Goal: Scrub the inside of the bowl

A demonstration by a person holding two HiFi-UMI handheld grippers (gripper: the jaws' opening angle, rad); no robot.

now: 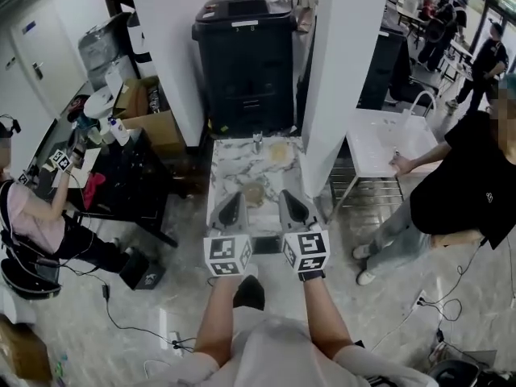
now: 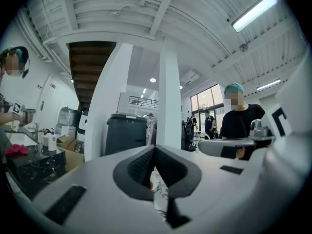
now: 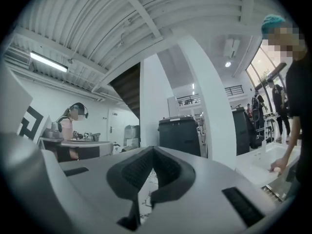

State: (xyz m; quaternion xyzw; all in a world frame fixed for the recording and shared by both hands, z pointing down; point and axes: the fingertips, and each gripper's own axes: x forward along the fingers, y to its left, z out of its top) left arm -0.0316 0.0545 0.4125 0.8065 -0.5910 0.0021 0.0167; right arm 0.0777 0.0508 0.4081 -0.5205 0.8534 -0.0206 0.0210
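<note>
Left gripper and right gripper were both closed, empty, held level side by side over the near end of the table, seemingly poised to start; the bowl stood untouched between their tips

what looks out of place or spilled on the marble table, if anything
Nothing stands out. On the white marble-patterned table, the small dark container stands upright; the round tan piece beside it and the nearer round tan piece lie flat. No spill shows.
</note>
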